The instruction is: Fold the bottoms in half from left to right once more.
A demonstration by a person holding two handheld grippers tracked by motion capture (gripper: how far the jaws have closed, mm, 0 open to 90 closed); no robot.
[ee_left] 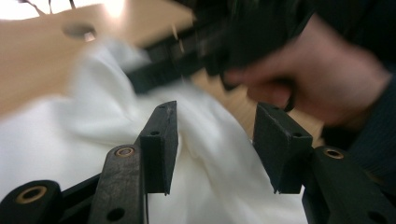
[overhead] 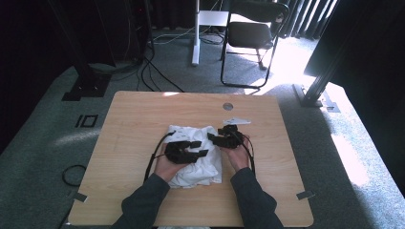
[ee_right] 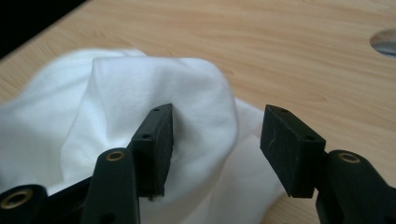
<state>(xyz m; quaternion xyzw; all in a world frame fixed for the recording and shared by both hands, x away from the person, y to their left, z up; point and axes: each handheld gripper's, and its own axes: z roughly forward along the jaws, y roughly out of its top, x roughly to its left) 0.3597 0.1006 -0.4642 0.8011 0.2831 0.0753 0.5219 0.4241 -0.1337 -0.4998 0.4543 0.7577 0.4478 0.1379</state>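
White crumpled cloth (overhead: pixel 197 155), with no readable writing, lies mid-table on the wooden table (overhead: pixel 133 124), left gripper (overhead: pixel 197 148) at its nine o'clock side and right gripper (overhead: pixel 215 138) at its two o'clock edge, both with jaws apart over folds, gripping nothing.

1. No text, label, brand, number or sign can be read in any of the pictures.
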